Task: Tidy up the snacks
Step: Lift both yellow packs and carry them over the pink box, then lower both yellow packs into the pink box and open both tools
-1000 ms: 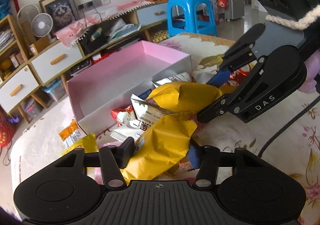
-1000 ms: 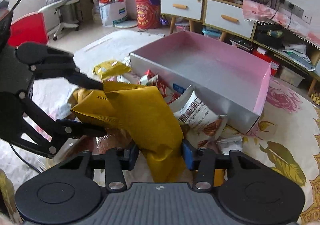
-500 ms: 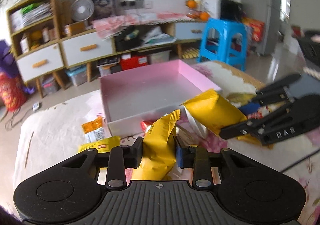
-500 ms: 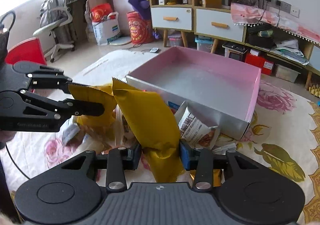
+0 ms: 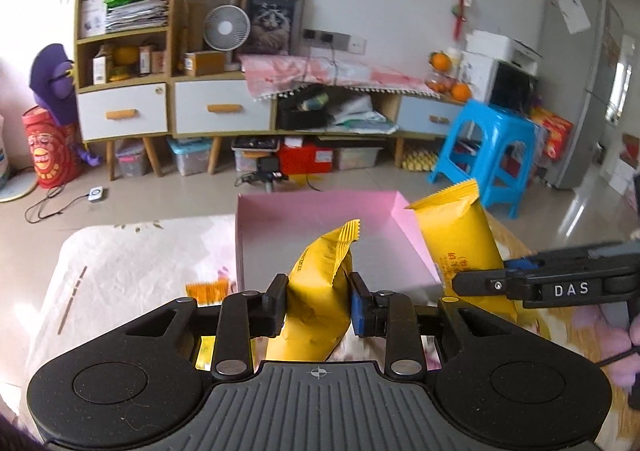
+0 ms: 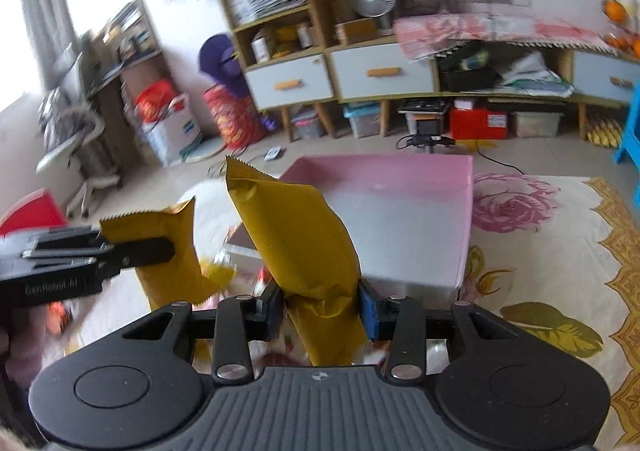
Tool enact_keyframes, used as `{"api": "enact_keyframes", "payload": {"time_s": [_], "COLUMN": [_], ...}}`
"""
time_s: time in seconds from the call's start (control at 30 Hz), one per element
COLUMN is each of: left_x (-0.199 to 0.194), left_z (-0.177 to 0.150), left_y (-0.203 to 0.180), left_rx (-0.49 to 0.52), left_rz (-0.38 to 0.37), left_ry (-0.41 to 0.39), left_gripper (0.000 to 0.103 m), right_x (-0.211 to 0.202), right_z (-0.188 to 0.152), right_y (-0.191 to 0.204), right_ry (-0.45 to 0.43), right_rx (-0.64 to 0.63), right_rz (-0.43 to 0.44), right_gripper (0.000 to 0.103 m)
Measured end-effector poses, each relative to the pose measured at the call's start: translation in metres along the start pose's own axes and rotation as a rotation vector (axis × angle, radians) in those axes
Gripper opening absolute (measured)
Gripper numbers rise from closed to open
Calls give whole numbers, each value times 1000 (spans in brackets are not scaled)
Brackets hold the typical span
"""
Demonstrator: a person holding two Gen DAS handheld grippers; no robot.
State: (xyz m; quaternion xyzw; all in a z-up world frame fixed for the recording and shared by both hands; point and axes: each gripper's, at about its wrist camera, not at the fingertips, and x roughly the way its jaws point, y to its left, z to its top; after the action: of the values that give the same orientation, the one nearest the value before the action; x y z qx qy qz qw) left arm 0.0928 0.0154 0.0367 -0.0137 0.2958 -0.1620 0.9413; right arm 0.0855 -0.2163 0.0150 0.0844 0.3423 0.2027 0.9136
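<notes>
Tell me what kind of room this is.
Most likely a lived-in living room at home: a wooden sideboard with drawers and a small fan on top, a fridge in the corner, and a blue plastic stool on the tiled floor.

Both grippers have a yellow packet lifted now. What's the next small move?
Probably carry both forward over the pink box and lower them in. The left gripper and right gripper each pinch a yellow packet just short of the box's near wall, and the box floor looks bare.
</notes>
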Motion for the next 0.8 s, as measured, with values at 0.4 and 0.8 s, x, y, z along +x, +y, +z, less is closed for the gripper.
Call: {"api": "enact_keyframes", "payload": {"time_s": [0.4, 0.8], "left_x": [65, 128], "left_z": [31, 21], "left_y": [-13, -25], "left_rx": [2, 23], "left_rz": [116, 216], "left_ry": [-12, 45], "left_gripper": [28, 28], "right_x": [31, 59], "right_z": [15, 16], "right_y": [-33, -58], "right_ry": [-31, -4], "right_rx": [189, 226], "right_rz": [-55, -136], "right_gripper": [31, 31]}}
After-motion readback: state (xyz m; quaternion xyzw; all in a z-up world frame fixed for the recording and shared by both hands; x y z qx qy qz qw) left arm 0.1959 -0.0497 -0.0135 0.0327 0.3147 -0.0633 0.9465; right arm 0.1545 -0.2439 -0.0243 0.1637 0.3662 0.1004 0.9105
